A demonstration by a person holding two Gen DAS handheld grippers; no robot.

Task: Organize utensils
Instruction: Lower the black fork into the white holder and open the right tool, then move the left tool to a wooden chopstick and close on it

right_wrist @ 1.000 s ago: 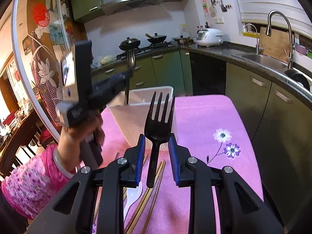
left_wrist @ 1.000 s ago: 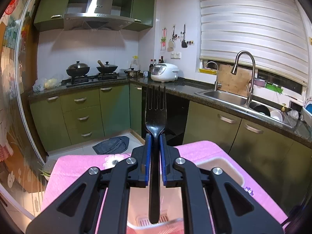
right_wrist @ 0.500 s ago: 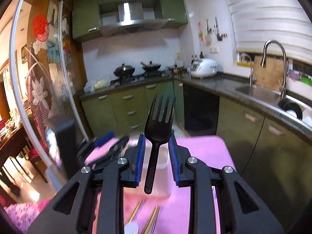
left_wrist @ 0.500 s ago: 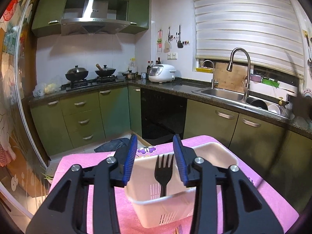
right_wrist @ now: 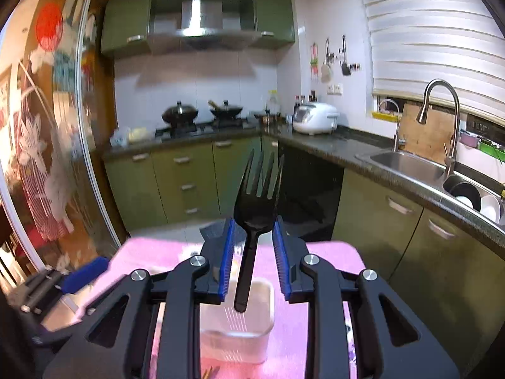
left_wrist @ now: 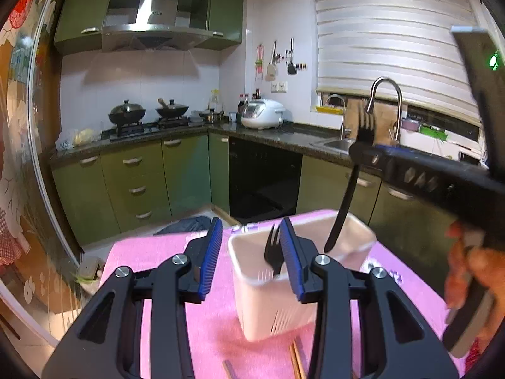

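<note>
A white slotted utensil bin stands on the pink tablecloth. One black fork stands upright inside it, tines up. My left gripper is open just in front of the bin and holds nothing. My right gripper is shut on the head of a second black fork, whose handle hangs down over the bin. In the left wrist view that fork comes in from the right, its handle tip over the bin's far right corner. A hand holds the right gripper's grip.
Wooden chopsticks lie on the cloth in front of the bin. The left gripper shows at the lower left of the right wrist view. Beyond the table's far edge are green cabinets, a sink and a dark cloth on the floor.
My left gripper let go of its fork, which now stands in the bin, then opened and drew back. My right gripper rose from the table with its fork and moved over the bin.
</note>
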